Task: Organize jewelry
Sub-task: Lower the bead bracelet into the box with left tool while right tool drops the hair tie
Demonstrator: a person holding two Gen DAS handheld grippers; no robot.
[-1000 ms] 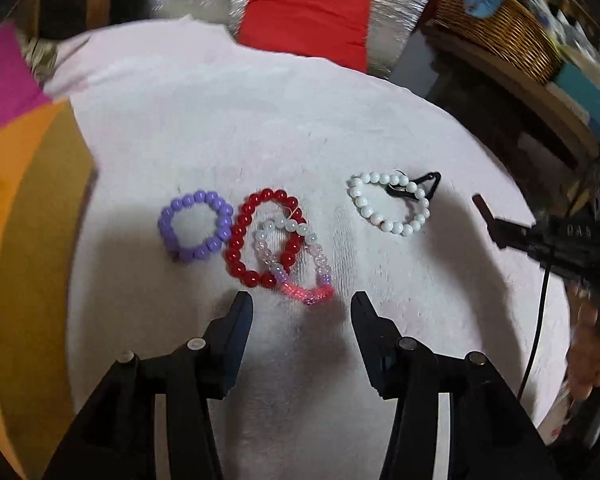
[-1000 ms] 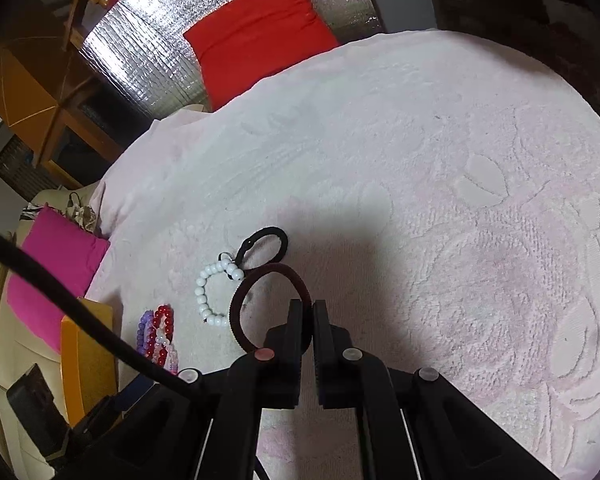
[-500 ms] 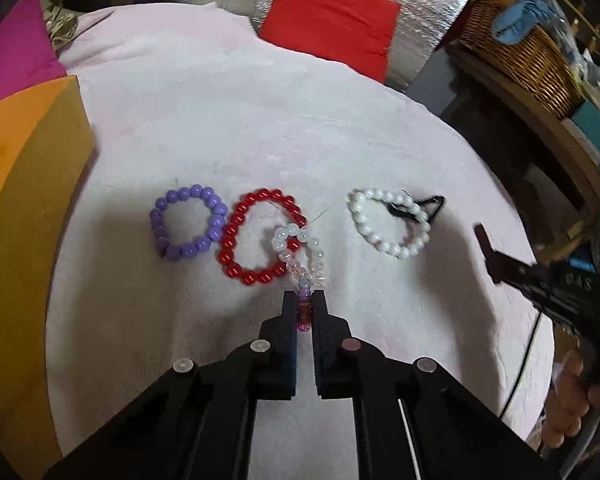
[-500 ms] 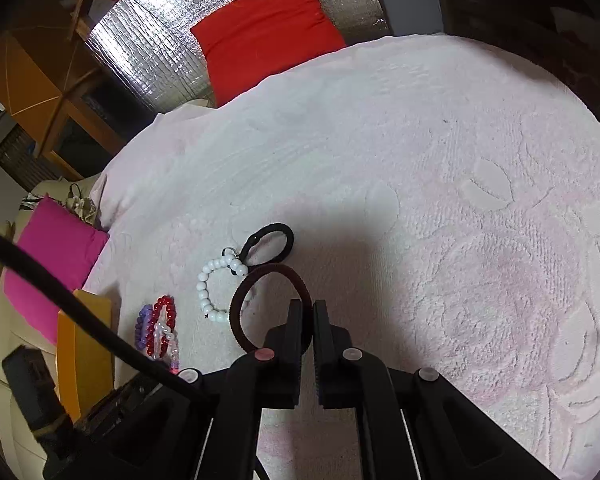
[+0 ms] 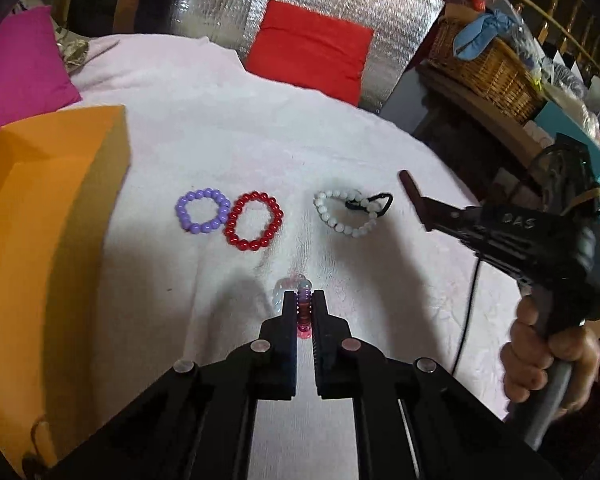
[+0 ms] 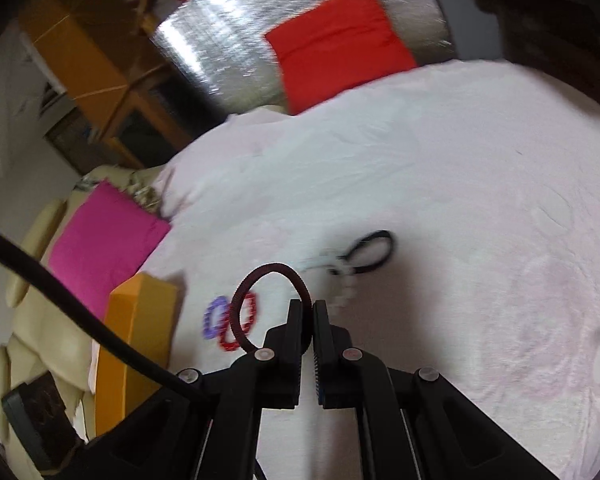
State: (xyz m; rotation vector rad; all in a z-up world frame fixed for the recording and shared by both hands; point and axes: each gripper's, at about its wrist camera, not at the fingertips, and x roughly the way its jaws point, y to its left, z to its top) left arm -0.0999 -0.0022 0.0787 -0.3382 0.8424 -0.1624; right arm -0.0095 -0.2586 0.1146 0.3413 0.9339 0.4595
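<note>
While clamped shut on a pink-and-clear bracelet, left gripper holds it above the pink cloth. Right gripper pinched on a maroon hair tie, loop sticking up. Lying on the cloth: purple bracelet touching red bracelet, white bracelet seemingly tangled with a black tie. Orange box alongside.

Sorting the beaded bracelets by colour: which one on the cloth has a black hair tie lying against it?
The white bracelet, rightmost of the three; the black hair tie overlaps its right side. The purple bracelet and red bracelet have none.
</note>
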